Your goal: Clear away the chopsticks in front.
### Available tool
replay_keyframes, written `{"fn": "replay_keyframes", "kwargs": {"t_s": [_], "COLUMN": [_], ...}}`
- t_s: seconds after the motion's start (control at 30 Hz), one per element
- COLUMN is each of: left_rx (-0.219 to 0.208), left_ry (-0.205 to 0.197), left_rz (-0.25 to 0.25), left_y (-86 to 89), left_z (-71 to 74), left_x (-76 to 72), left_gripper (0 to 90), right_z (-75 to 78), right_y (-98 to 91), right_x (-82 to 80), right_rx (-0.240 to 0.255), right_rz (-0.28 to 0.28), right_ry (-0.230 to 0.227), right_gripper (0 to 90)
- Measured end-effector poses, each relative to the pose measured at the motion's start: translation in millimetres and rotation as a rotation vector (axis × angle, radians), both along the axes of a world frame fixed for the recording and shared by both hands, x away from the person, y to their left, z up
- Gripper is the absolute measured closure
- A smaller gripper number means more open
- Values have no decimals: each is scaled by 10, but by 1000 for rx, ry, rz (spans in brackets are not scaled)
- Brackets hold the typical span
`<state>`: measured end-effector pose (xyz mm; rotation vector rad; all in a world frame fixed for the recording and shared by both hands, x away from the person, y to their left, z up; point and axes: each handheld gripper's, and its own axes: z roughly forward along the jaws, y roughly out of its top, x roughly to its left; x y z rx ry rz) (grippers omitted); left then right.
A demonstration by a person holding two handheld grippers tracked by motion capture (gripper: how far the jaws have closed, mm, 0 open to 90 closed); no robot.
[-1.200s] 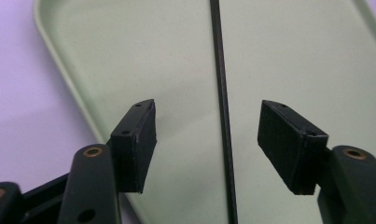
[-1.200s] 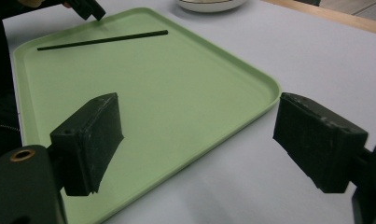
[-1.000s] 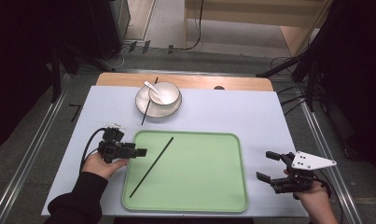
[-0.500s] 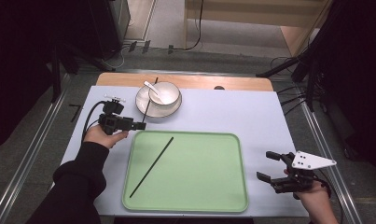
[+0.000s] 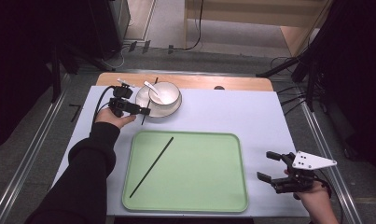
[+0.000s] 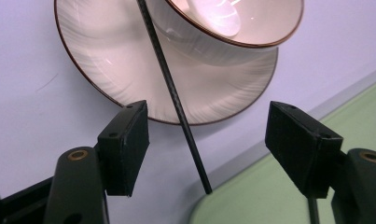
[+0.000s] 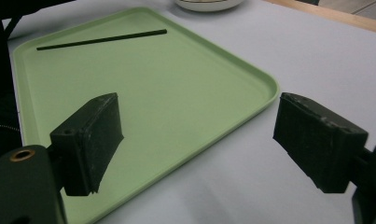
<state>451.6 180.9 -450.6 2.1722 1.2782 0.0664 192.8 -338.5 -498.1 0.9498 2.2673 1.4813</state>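
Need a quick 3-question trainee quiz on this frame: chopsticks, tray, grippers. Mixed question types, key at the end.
1. True or false: the left gripper is clamped on the thin black chopstick leaning on the white saucer.
2. Where does the second black chopstick lie? A) in the white bowl B) on the light green plastic tray C) on the bare table
3. Fill in: the right gripper hovers past the tray's ___ edge in the high view.

Key: 1 false, jaws open either side of it; 2 B; 3 right.
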Motion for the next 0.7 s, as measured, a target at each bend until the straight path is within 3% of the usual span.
{"fn": "replay_keyframes", "kwargs": {"t_s": [0.13, 0.2, 0.3, 0.4, 0.53, 0.7], "left_rx": [3, -29, -18, 17, 19, 54], "left_ry": [3, 35, 4, 4, 0, 13], "left_rz": [5, 14, 28, 63, 89, 88], "left_y": [-28, -55, -83, -79, -75, -134], "left_z": [-56, -120, -170, -234, -258, -293], "left_x": [80, 153, 195, 243, 266, 291], "left_gripper": [335, 361, 405, 453, 543, 651], "right_z": [-1, -5, -4, -8, -10, -15], "right_y": [-7, -8, -12, -15, -19, -24], "right_x": [-4, -5, -7, -11, -13, -7], "right_rx": [0, 2, -1, -2, 3, 0], "right_rz": [-2, -3, -2, -3, -3, -1], "right_ry": [1, 3, 0, -1, 2, 4], "right_gripper": [161, 161, 161, 162, 162, 163]}}
